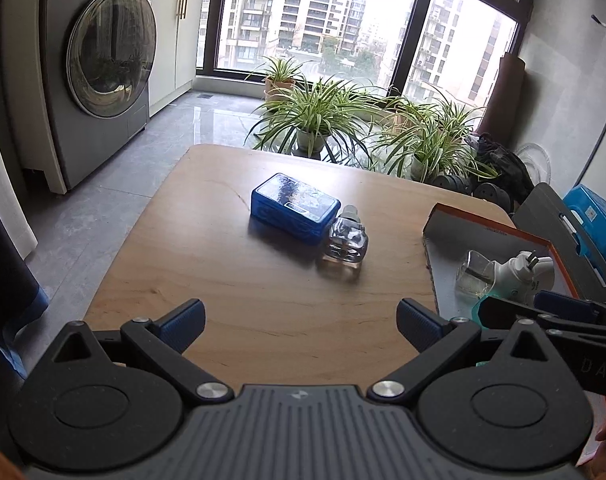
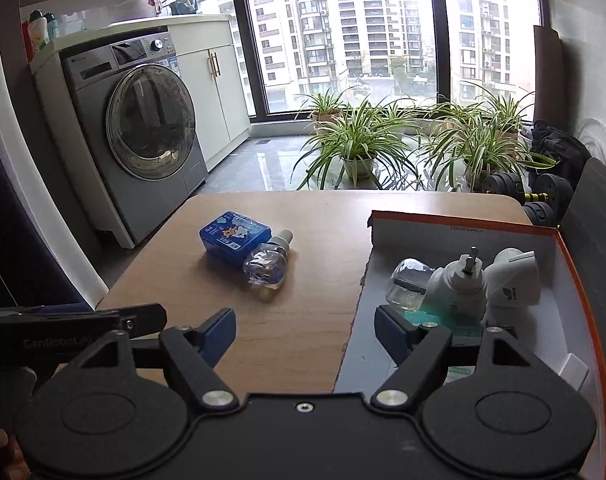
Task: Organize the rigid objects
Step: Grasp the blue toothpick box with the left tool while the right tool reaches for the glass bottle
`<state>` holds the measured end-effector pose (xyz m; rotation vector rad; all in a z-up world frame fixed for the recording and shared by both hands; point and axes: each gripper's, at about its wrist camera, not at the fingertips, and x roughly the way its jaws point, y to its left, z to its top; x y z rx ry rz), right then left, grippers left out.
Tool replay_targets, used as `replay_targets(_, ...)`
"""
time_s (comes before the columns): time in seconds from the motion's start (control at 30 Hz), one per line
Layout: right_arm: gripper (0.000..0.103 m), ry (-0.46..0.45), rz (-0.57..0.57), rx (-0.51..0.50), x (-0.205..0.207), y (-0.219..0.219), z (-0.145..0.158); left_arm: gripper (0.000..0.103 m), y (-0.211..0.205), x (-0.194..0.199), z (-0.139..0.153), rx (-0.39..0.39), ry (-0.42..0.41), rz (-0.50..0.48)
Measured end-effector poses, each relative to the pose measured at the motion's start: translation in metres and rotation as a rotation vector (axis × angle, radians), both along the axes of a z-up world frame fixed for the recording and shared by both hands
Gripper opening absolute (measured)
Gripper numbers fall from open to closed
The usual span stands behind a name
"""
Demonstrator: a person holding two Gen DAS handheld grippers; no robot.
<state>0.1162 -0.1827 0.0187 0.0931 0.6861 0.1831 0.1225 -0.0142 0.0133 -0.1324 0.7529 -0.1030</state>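
- Two claws, left claw (image 1: 301, 322) and right claw (image 2: 305, 334), stand open and empty.
- Risk: the clear glass bottle (image 1: 345, 246) touches the blue rectangular tin (image 1: 295, 208); a careless grasp could roll it across the wooden counter (image 1: 231, 280).

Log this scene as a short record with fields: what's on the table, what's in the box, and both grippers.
table: blue tin with a clear refill bottle lying against it
box: open, orange-edged, at the table's right side
box contents: two white plug-in heaters, one clear bottle
left gripper: open, empty
right gripper: open, empty
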Motion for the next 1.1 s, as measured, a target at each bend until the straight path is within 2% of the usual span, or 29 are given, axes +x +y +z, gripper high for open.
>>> replay_targets(0.17, 0.090, 0.015, 0.018, -0.003, 0.007, 0.007, -0.006, 0.103, 0.009, 0.015, -0.006, 0.007, 0.007, 0.017)
replay_targets(0.37, 0.090, 0.027, 0.019, 0.024, 0.012, 0.003, -0.010, 0.103, 0.014, 0.052, -0.016, 0.037, -0.003, -0.017)
replay_targets(0.5, 0.090, 0.024, 0.023, 0.050, 0.017, -0.001, -0.011, 0.103, 0.018, 0.087, -0.019, 0.023, 0.012, -0.005)
replay_targets(0.6, 0.090, 0.026, 0.019, 0.077, 0.023, -0.002, -0.013, 0.103, 0.013, 0.112, -0.020, -0.017, 0.025, -0.004)
replay_targets(0.7, 0.090, 0.033, 0.018, 0.105, 0.028, -0.003, -0.015, 0.103, 0.002, 0.132, -0.023, -0.009, 0.004, -0.069)
replay_targets(0.77, 0.090, 0.038, 0.026, 0.116, 0.031, -0.003, -0.016, 0.103, -0.007, 0.149, -0.030, 0.063, 0.006, -0.112)
replay_targets(0.87, 0.090, 0.037, 0.033, 0.121, 0.034, -0.005, -0.018, 0.103, -0.009, 0.164, -0.043, 0.129, 0.039, -0.212)
replay_targets(0.93, 0.090, 0.035, 0.033, 0.125, 0.038, -0.004, -0.020, 0.103, -0.008, 0.167, -0.048, 0.153, 0.027, -0.266)
replay_targets(1.03, 0.091, 0.049, 0.031, 0.135, 0.045, -0.003, -0.023, 0.103, -0.006, 0.169, -0.053, 0.146, 0.018, -0.314)
replay_targets(1.1, 0.091, 0.056, 0.033, 0.134, 0.049, -0.001, -0.025, 0.103, -0.009, 0.169, -0.058, 0.184, 0.021, -0.347)
